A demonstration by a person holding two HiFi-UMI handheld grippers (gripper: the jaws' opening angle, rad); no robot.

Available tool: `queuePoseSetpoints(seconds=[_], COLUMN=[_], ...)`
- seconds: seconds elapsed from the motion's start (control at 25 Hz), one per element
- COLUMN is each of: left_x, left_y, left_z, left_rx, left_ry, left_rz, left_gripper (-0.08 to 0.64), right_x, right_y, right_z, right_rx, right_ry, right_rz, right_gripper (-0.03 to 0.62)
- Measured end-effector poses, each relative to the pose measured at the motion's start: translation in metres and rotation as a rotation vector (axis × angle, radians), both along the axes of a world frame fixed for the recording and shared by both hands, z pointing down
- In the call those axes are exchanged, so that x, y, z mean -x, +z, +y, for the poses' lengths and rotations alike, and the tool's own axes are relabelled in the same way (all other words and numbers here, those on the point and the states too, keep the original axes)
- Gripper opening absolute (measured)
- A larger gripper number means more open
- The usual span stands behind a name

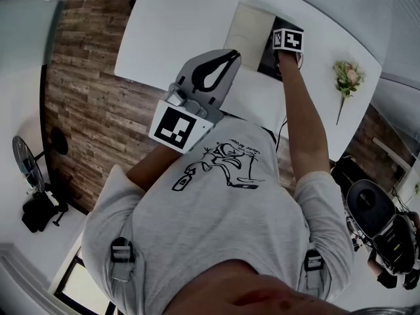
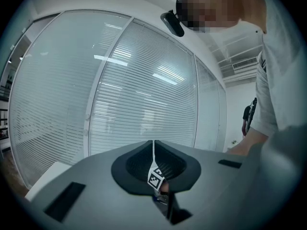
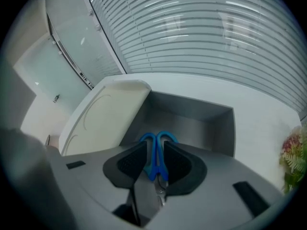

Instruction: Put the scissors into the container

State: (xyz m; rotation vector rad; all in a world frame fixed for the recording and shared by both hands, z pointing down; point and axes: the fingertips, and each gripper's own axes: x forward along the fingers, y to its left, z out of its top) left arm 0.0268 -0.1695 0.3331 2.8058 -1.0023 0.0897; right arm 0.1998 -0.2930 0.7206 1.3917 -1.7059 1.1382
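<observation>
1. Right gripper view shows your right claw [image 3: 154,146] released. Its pads stand apart and the scissors [image 3: 154,166] sit in the gap. There is a thin space at the right pad, so I judge that nothing presses them.
2. The scissors lie along the claw's own line. The blue handles point away from you, down into the grey container [image 3: 192,110], and the blades point back between the jaws.
3. The claw aims steeply down, directly above the container's floor. Whether the handles rest on that floor, I cannot tell.
4. The cream lid [image 3: 108,114] lies open at the left of the container, out of the path.
5. Your left claw [image 2: 153,150] is clenched on nothing and points at the glass wall, well apart from the container. The right hand is the nearer one.
6. My judgement: the next move is to draw the right claw back along the scissors' long axis, so that the pads do not drag them out.
</observation>
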Motion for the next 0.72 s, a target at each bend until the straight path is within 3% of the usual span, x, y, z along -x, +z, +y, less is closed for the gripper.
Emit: queuePoseSetpoints(seconds=[0.4,0.72], left_x=[-0.009,-0.018], left_y=[-0.003,-0.007], left_z=[0.002,0.006], left_rx=[-0.013,-0.031], left_ry=[0.016,0.037], left_rz=[0.008,0.018], left_gripper=[0.026,0.026], right_x=[-0.005,-0.017], right_y=[-0.022,-0.079], right_z=[0.004,0.013], right_rx=[-0.059,-0.228], right_ry=[0.013,0.042], right_rz=[-0.027,-0.089], right_gripper=[0.119,0.107])
